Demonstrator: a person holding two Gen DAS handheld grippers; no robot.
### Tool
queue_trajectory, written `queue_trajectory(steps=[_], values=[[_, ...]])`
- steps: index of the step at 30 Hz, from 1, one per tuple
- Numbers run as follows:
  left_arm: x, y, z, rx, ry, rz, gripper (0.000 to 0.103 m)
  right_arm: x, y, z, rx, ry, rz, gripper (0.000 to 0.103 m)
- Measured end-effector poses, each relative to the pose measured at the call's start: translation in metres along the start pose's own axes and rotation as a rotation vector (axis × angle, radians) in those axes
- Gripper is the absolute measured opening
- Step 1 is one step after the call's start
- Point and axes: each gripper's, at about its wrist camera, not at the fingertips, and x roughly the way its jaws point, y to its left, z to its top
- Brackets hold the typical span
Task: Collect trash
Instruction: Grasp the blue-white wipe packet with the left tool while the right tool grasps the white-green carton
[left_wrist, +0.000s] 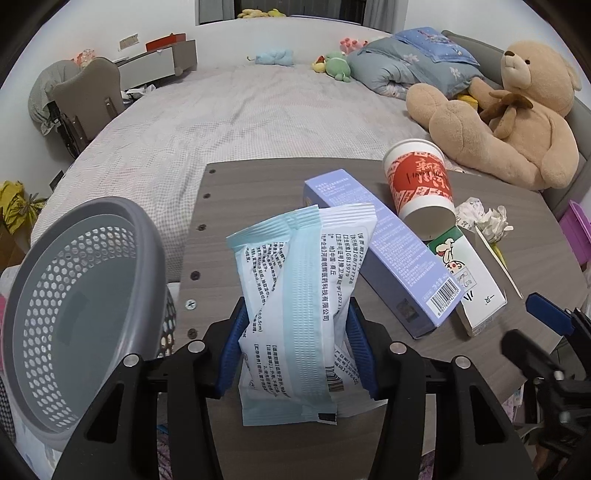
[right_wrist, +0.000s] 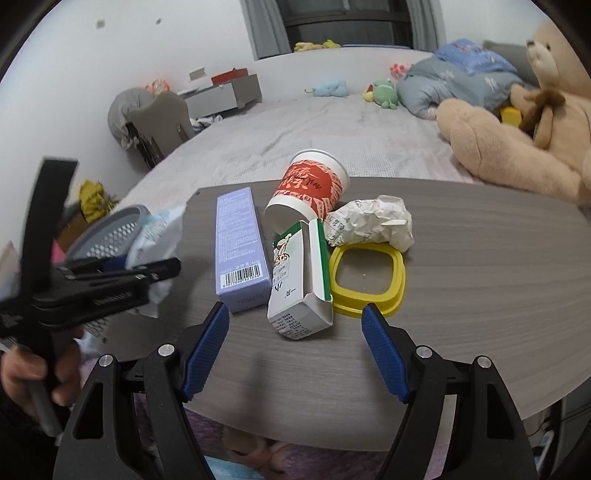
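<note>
Wrapper (left_wrist: 295, 295) sits clamped in your left gripper (left_wrist: 295, 347), ready for the basket (left_wrist: 74, 295) at lower left; your right gripper (right_wrist: 295, 350) hangs open.

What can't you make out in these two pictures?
- Basket bottom: in the left wrist view, its near wall covers the floor of it.
- Cup inside: both views show only its base and side.
- Wrapper print: blurred in the right wrist view, partly behind the left gripper.

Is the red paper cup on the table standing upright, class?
No: the red paper cup lies tipped on its side on the table, its white base facing the camera, resting against the green-and-white carton.
</note>
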Motion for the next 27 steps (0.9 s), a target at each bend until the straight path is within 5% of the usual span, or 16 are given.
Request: queue_trajectory(steps=[10, 15, 17, 27], values=[[-0.01, 0.018, -0.004, -0.043, -0.018, -0.003, 0.05, 0.029, 0.024, 0.0, -0.154, 0.002, -0.166, 0.066], [-0.012, 0.019, -0.004, -0.047, -0.019, -0.007, 0.05, 0.037, 0.033, -0.002, -0.235, -0.006, -0.24, 0.052], [-0.012, 0.018, -0.005, -0.047, -0.02, -0.008, 0.05, 0.038, 0.033, -0.003, -0.248, -0.003, -0.247, 0.043], [-0.018, 0.017, -0.005, -0.043, -0.03, -0.024, 0.05, 0.024, 0.022, 0.002, -0.155, -0.013, -0.147, 0.041]])
